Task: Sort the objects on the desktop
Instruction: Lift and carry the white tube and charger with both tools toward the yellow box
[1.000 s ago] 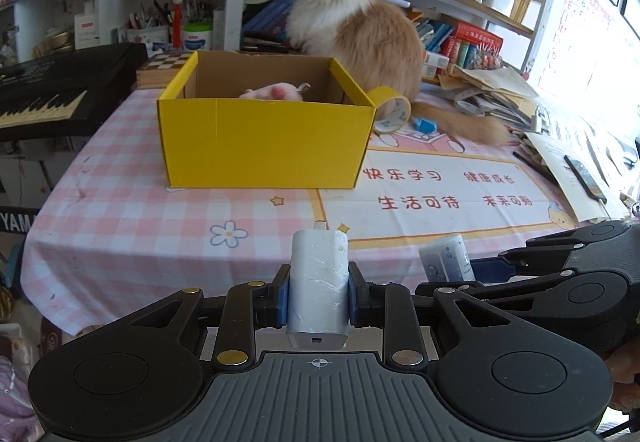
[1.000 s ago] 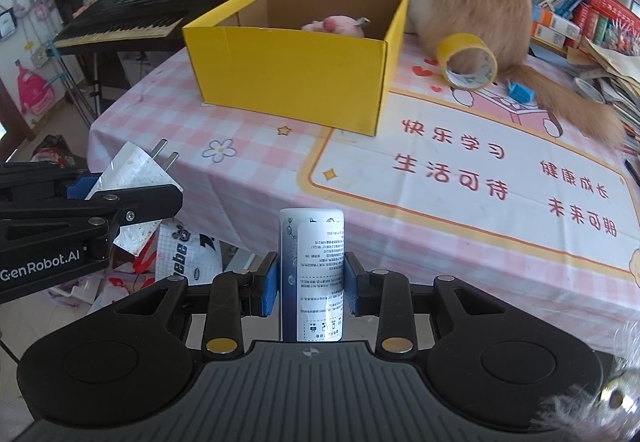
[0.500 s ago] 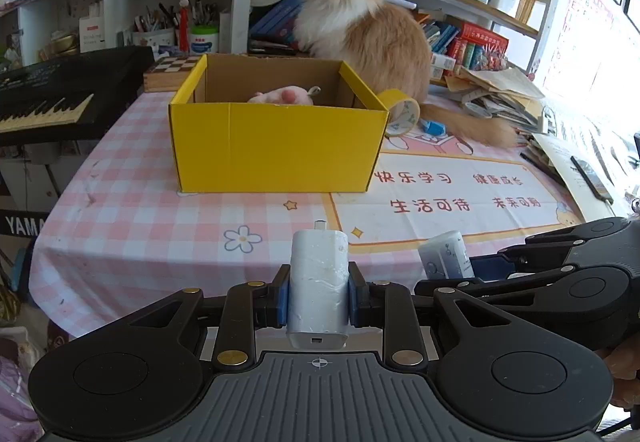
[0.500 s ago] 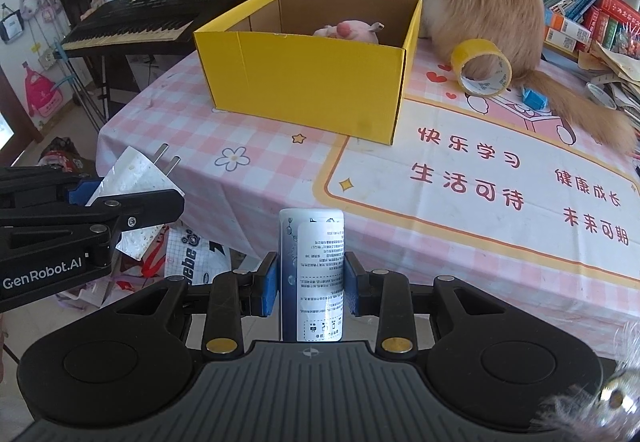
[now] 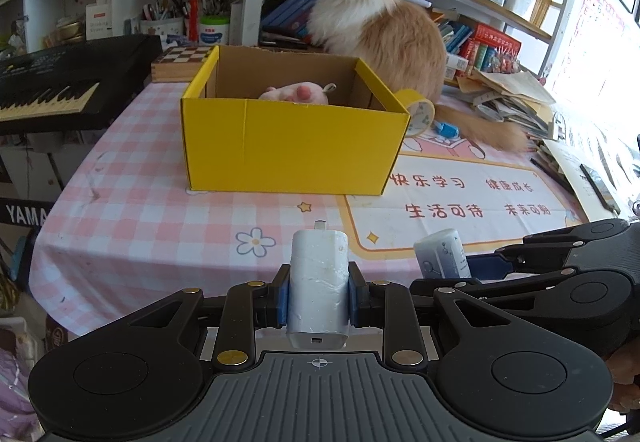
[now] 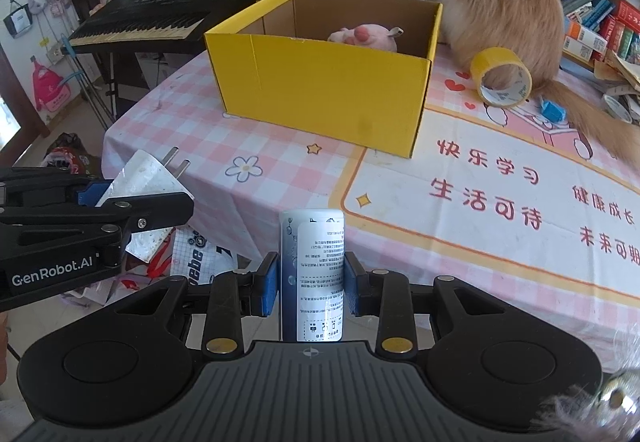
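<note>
Here the left gripper [image 5: 318, 300] clamps a white charger [image 5: 319, 282], the right gripper [image 6: 311, 284] a bottle [image 6: 312, 274].

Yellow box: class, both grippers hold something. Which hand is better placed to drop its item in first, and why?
Probably left: the box sits almost straight ahead of the left gripper with its charger; from the right gripper with its bottle, it lies off to one side.
</note>
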A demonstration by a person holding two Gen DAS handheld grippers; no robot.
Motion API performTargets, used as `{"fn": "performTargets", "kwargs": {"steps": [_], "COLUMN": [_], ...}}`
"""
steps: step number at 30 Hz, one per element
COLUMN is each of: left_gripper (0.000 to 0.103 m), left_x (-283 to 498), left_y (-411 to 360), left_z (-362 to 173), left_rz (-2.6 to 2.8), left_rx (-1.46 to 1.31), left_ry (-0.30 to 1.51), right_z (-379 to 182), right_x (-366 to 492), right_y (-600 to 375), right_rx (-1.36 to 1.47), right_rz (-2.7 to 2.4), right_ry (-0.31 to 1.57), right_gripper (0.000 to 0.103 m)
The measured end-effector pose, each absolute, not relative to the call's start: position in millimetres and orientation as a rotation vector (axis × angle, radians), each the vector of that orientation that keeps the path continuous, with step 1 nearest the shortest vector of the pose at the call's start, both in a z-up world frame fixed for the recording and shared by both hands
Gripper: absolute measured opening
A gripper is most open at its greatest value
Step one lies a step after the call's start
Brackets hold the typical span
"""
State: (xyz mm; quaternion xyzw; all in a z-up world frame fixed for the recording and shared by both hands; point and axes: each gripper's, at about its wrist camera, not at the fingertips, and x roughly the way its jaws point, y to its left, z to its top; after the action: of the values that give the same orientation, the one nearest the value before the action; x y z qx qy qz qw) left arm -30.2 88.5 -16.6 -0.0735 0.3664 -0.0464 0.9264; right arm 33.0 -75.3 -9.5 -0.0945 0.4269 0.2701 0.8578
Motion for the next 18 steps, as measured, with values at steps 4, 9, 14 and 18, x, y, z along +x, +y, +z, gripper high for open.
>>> {"fn": "performTargets", "kwargs": {"steps": [4, 9, 14, 18], "left_gripper": [0.025, 0.025, 0.025, 0.025], "left_x": [-22, -6, 14, 33], "left_y": [92, 96, 100, 103], "left_z": [-12, 0, 19, 34], "left_rz": [-0.100, -0.093, -0.074, -0.057], "left_rx": [-0.165, -0.167, -0.157, -0.147], "left_ry": [0.746, 0.708, 0.644, 0.586], "right_z": [-5, 9, 27, 46], "right_x": [43, 60, 83, 106], "right_y": [-72, -65, -56, -51], "right_rx": [-0.186, -0.157, -0.140, -0.135], "right_rz": [0.572, 0.593, 0.626, 0.650], "right_ry": [0.892, 0.867, 0.820, 0.771], "right_gripper": [0.030, 0.030, 0.030, 0.030]}}
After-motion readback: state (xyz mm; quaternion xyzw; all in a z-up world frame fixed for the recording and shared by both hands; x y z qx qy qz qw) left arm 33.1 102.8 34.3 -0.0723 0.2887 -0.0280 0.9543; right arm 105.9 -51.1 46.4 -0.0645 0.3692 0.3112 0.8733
